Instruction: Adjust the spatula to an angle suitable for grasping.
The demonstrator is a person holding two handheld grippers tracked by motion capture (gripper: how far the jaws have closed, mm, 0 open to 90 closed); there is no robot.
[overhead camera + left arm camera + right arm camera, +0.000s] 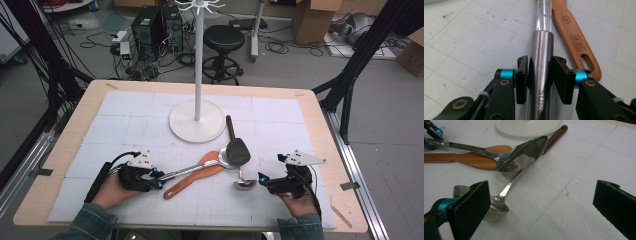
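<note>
A large steel spoon (235, 152) lies across the white mat with its long handle (541, 52) pointing at my left gripper (159, 179). In the left gripper view both pads (521, 80) press on the sides of that handle, so the left gripper (540, 77) is shut on it. Under the spoon lies a wooden spatula (192, 177) (574, 37). A small steel ladle (244, 184) (496, 205) rests just left of my right gripper (261, 182). The right gripper (541, 207) stands wide open with nothing between its jaws.
A white rack stand with a round base (196, 121) (529, 127) rises at the mat's middle back. A brown wooden handle (230, 127) (556, 135) sticks out from behind the spoon's bowl toward the base. Wooden table edges (70, 125) frame the mat.
</note>
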